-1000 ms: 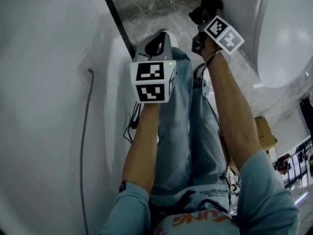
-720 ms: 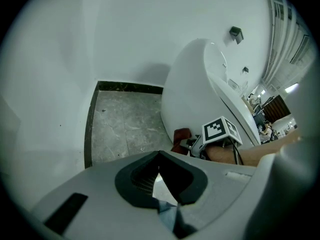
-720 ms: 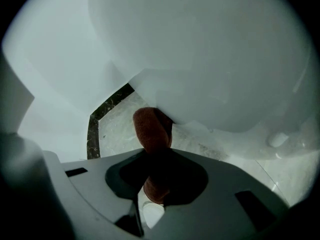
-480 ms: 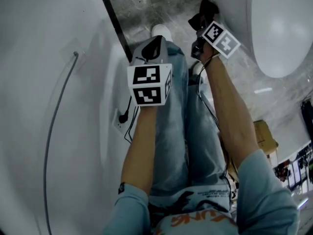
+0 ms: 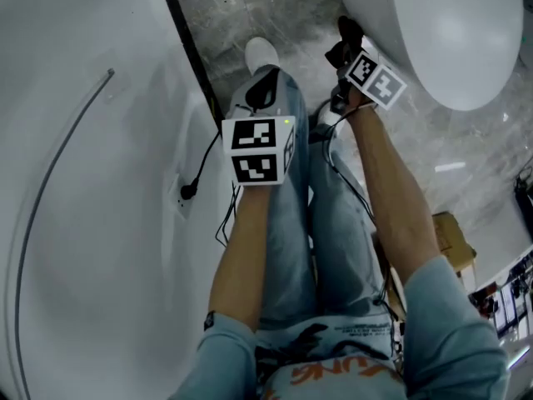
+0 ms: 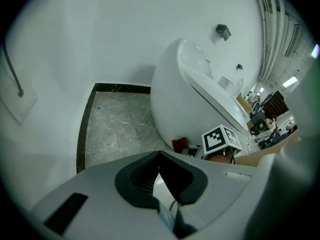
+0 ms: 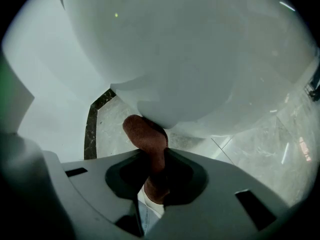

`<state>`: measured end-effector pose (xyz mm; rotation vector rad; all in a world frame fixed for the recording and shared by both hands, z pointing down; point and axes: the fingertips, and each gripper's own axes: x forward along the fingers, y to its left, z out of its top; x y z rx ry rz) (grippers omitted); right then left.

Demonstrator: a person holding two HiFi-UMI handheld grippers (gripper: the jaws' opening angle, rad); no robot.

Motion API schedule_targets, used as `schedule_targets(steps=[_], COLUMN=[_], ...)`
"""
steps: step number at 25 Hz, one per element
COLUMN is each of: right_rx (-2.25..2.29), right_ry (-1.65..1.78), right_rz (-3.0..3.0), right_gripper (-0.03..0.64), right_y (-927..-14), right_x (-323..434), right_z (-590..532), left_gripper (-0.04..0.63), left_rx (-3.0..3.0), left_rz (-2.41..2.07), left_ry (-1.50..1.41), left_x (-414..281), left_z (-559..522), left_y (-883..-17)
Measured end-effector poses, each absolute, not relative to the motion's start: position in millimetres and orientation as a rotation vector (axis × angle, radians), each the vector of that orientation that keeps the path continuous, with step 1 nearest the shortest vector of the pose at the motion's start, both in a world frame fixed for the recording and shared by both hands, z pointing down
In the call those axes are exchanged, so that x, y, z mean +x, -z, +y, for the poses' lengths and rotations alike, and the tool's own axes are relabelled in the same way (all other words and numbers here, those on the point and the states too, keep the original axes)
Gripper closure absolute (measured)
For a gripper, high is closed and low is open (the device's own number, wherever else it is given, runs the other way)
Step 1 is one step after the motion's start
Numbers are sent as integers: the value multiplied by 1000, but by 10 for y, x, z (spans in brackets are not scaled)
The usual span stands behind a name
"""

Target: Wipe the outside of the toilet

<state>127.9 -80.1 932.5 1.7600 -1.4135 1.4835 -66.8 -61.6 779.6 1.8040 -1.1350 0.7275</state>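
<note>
The white toilet (image 5: 454, 36) fills the top right of the head view. My right gripper (image 5: 344, 42) is shut on a dark red-brown cloth (image 7: 146, 134), which presses against the lower curve of the toilet bowl (image 7: 165, 59). That cloth (image 6: 180, 144) also shows beside the bowl (image 6: 185, 99) in the left gripper view. My left gripper (image 5: 266, 88) hangs over the person's left leg, away from the toilet. Its jaws (image 6: 160, 159) are shut with nothing between them.
A white wall on the left carries a grey cable (image 5: 50, 148) and a black plug (image 5: 190, 192). A black skirting strip (image 5: 187, 48) borders the grey marble floor (image 5: 283, 7). A white shoe (image 5: 261, 54) stands on the floor. A cardboard box (image 5: 451, 232) sits at the right.
The right gripper has slid a little down and toward me along the bowl with the cloth. The head view has swung, bringing the toilet further left. The left gripper has barely moved.
</note>
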Motion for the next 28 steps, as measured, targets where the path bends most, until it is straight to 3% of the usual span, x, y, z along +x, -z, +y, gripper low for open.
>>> schedule_targets(steps=[12, 21, 28], right_rx=[1537, 1498, 1597], right_ry=[-1411, -1310, -1078], right_rz=[-1638, -1882, -2080], right_gripper=[545, 545, 545], right_y=[-8478, -6984, -5543], right_x=[1197, 1263, 1617], right_z=[-163, -14, -543], left_gripper=[600, 600, 600], left_rx=[1855, 1889, 1979], left_rz=[-1177, -1259, -1313], left_ry=[-671, -607, -496], left_x=[-184, 61, 341], left_z=[-290, -185, -526], left_y=[-7124, -5955, -4857])
